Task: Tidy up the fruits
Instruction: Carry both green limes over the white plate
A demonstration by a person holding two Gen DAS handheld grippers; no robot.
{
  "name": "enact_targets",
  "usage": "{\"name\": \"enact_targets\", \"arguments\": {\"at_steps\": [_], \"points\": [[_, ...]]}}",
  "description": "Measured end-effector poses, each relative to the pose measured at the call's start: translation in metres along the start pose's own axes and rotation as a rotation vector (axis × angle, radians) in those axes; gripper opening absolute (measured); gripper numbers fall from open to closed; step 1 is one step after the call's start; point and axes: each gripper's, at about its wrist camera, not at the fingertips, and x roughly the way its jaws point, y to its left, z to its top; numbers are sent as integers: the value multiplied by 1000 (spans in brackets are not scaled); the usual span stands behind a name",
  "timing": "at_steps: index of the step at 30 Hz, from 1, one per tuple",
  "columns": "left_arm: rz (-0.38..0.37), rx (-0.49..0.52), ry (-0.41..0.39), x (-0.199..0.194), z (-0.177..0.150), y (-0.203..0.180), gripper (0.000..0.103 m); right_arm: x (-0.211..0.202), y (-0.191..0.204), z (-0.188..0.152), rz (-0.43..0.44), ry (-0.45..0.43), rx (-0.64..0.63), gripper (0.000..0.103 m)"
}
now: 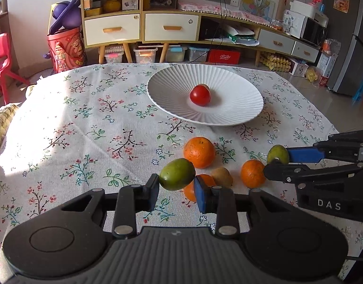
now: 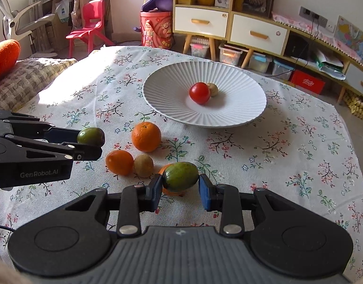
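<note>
My left gripper (image 1: 177, 187) is shut on a green mango (image 1: 177, 174), held above the cloth; it also shows in the right wrist view (image 2: 90, 136). My right gripper (image 2: 180, 190) is shut on a second green mango (image 2: 180, 176), seen from the left wrist too (image 1: 277, 154). A white ribbed plate (image 1: 240, 108) holds a red tomato (image 1: 200, 95) and a small brown fruit (image 2: 212, 89). On the cloth lie a large orange (image 1: 199, 152), a smaller orange (image 1: 252, 173), a kiwi (image 1: 221, 177) and another orange (image 1: 189, 193) partly hidden by my fingers.
The table wears a floral cloth (image 1: 86, 130). A knitted cushion (image 2: 25, 80) lies at the left edge. Cabinets (image 1: 139, 26), storage boxes and a red chair (image 2: 89, 26) stand beyond the far edge.
</note>
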Motion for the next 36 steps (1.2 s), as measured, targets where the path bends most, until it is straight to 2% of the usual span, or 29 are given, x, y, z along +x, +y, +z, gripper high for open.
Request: {"name": "enact_targets", "arguments": {"at_steps": [11,24,36], "points": [[-1,-15,-37,4,31,0,17,6,-17,29,-34,-45,57,30],[-3,-3,-37,32,59,-4,17,37,-38,52,-84,-57,77,30],[-60,46,-51,73,75,-11,17,68,-59,64,-35,-56,92,30]]}}
